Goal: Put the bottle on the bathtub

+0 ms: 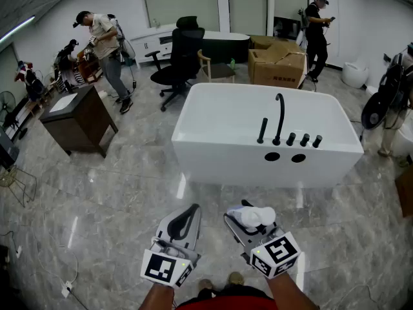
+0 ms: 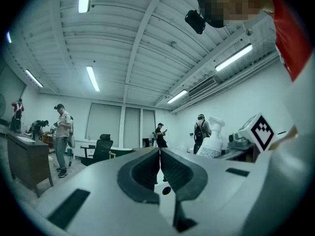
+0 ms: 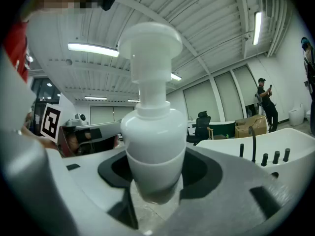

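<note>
A white pump bottle (image 3: 151, 127) sits between the jaws of my right gripper (image 3: 155, 181), which is shut on its body; in the head view the bottle (image 1: 252, 217) lies in that gripper (image 1: 248, 225), low and right of centre. My left gripper (image 1: 187, 218) hangs beside it, shut and empty, its dark pads (image 2: 147, 173) pressed together. The white bathtub (image 1: 219, 154) stands ahead on the marble floor, a black faucet (image 1: 279, 118) and several black knobs (image 1: 304, 139) on its near ledge. The left gripper view also catches the bottle (image 2: 212, 140) at right.
A dark wooden cabinet (image 1: 79, 119) stands left, a black office chair (image 1: 177, 60) behind the tub, and cardboard boxes (image 1: 277, 63) at back right. People (image 1: 106, 47) stand at the back left and at the back right, and a fan (image 1: 382, 102) is at the right.
</note>
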